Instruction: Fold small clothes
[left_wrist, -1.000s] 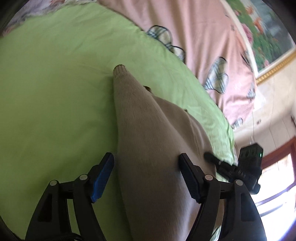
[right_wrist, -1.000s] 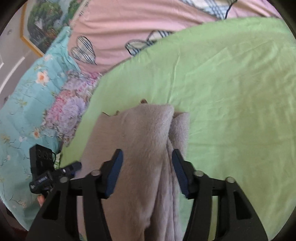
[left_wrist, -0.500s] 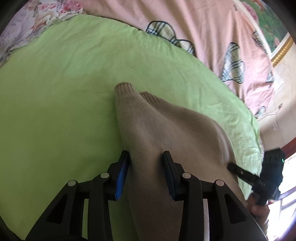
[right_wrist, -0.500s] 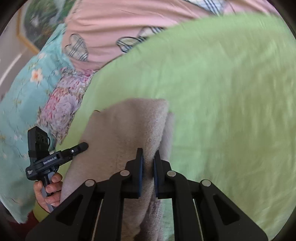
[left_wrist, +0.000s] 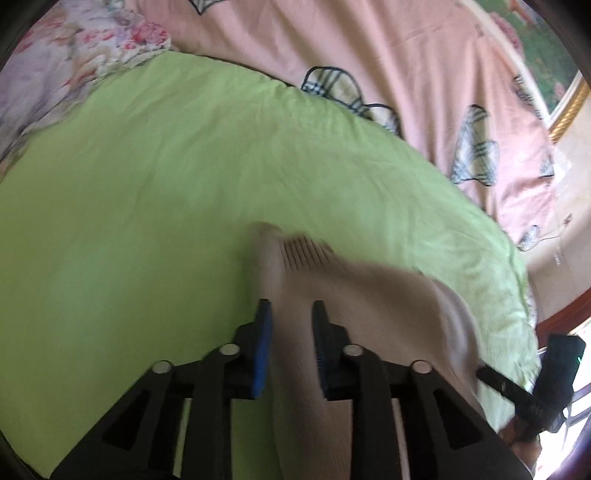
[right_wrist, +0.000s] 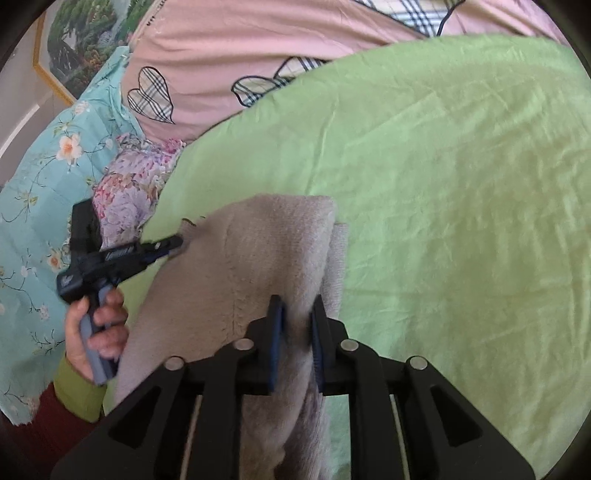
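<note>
One wide light-green cotton sheet (right_wrist: 443, 166) is seen spread over the bed, filling most of both views. Beyond it, at the far edge, one pink bedcover printed with plaid hearts (right_wrist: 229, 48) is noted, then one turquoise floral quilt (right_wrist: 33, 166) on the far left of the right wrist view, with a lilac floral cloth (right_wrist: 129, 184) bunched beside it. One framed landscape picture (right_wrist: 74, 44) is seen on the wall.

One beige knitted sweater (right_wrist: 266, 258) is counted, lying on the green sheet near the cameras, partly doubled over, its ribbed cuff (left_wrist: 303, 251) pointing away in the left wrist view.

Two tools are counted. The left gripper (left_wrist: 288, 347) is seen with its jaws closing over a fold of the sweater's sleeve; the blue pads (left_wrist: 263, 347) appear to press the knit at both sides. The right gripper (right_wrist: 297, 339) is seen with its jaws opening, a ridge of sweater between them; the pads appear to bear on the bunched cloth, though the hold looks loose. One hand (right_wrist: 96, 332) in a green cuff is seen on the left gripper's handle.

Risks, as judged: with the right jaws easing, that side of the sweater could slip out and the fold come out skewed. Only the top layer may be pinched on the left, so the lower layer could be left behind. The green sheet could be dragged along if caught.
</note>
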